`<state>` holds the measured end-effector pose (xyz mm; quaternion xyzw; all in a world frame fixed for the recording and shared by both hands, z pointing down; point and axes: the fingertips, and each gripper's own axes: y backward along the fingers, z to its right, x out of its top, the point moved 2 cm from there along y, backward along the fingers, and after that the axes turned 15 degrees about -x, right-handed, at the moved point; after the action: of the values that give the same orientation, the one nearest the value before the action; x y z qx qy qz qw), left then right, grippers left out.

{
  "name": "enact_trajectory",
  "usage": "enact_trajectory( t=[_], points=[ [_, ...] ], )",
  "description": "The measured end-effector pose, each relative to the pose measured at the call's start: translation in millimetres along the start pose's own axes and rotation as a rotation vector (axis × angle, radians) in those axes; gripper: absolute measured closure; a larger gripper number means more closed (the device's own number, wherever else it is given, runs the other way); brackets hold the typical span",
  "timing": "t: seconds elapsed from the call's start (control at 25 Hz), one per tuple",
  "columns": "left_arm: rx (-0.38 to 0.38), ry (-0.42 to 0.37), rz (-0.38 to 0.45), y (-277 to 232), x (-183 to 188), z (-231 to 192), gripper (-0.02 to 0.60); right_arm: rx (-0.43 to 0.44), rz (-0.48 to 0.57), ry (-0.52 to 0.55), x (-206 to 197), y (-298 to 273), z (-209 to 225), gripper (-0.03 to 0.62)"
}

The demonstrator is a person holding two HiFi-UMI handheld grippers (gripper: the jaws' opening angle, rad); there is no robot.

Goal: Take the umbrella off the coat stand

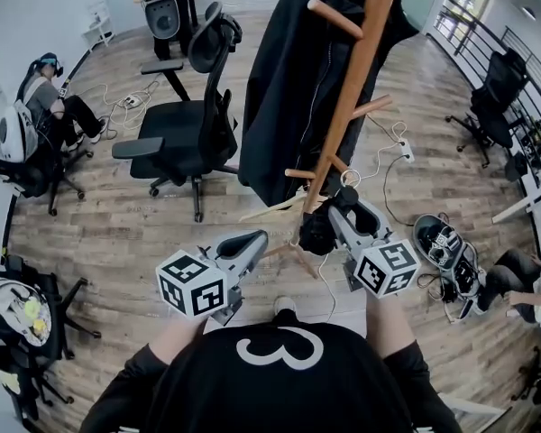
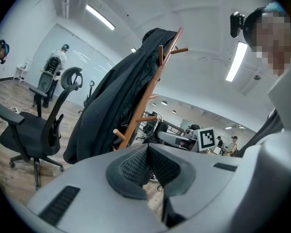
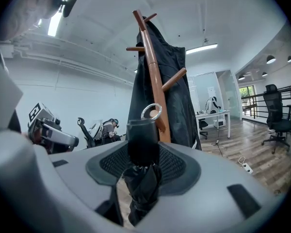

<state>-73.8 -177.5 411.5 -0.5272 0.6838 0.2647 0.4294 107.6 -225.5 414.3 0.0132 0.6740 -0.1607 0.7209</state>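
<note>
open office, swivel chairs, desks

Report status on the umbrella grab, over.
Left tongs shut, empty. Right tongs shut on folded black umbrella beside brown wooden coat stand. Black coat hangs on stand; umbrella's ring near a peg, unclear if free.

The umbrella in the pale grey right claw is black with a silver ring at its top, the coat stand beyond that claw is reddish-brown wood draped with a black coat, and the cube behind the grey left claw bears black-and-white square markers.
</note>
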Motion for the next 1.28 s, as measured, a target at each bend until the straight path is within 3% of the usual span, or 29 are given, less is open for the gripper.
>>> enact_trajectory(
  t=[1.28],
  points=[
    [-0.108,-0.118,-0.015,42,-30,100,0.565,0.138,0.036,-0.039,-4,162,-104,0.398]
  ],
)
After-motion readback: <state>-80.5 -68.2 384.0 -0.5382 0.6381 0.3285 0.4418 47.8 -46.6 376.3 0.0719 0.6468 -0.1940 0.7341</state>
